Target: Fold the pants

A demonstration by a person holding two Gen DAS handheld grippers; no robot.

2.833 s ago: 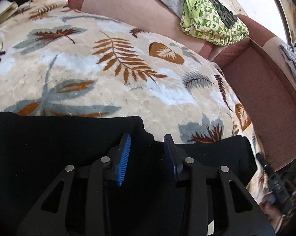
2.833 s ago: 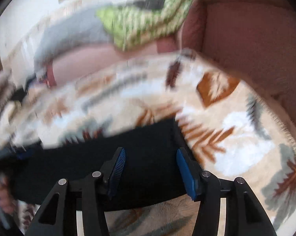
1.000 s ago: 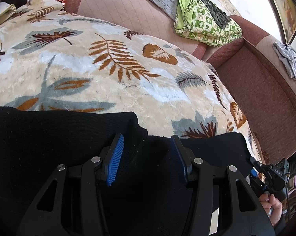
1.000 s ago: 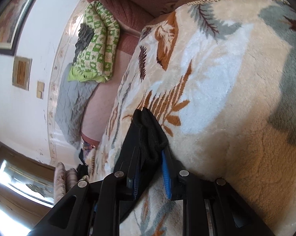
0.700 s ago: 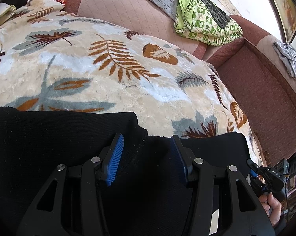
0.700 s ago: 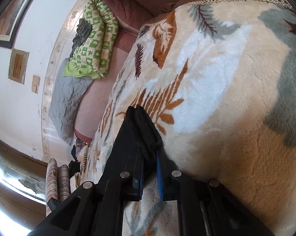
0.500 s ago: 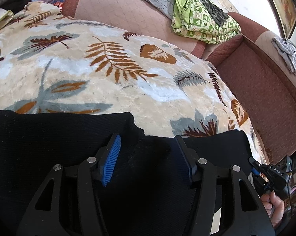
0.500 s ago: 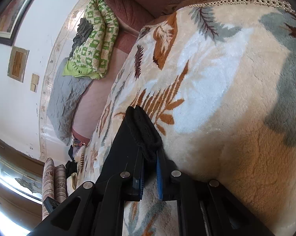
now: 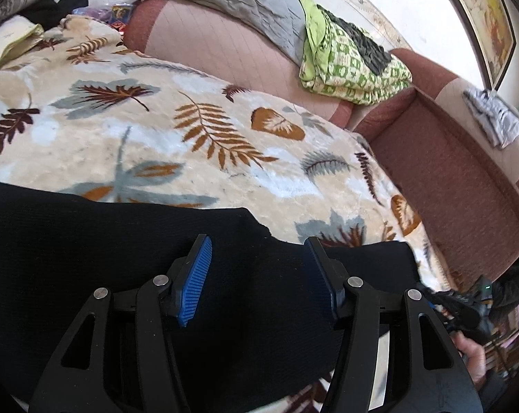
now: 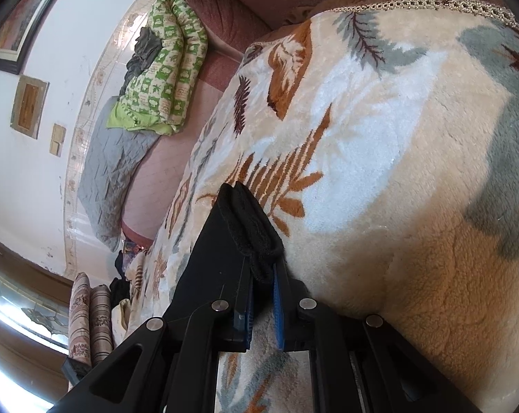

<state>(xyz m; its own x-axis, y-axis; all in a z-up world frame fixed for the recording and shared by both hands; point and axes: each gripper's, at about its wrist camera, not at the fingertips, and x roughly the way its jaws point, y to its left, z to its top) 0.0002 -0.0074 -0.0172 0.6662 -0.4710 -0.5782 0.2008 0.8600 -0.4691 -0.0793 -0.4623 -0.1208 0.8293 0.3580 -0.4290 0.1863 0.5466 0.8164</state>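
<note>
Since a few seconds back, my right gripper [image 10: 262,285] has rolled onto its side and clamped down, while my left gripper [image 9: 256,275] has only widened a little. Black pants [image 9: 121,251] lie flat on the leaf-print blanket [image 9: 190,130], spread along the near edge of the bed. Their long axis runs side to side across the left view. On the right, the jaws pinch a bunched end of the fabric [image 10: 256,230], and that end is the one I hold. On the left, the jaws stand spread over the middle of the cloth, gripping nothing. I judge the fold turns on carrying the pinched end along that axis toward the left side. Beyond the blanket sit the pink sofa back [image 9: 225,51] and a green patterned quilt [image 9: 349,62].
</note>
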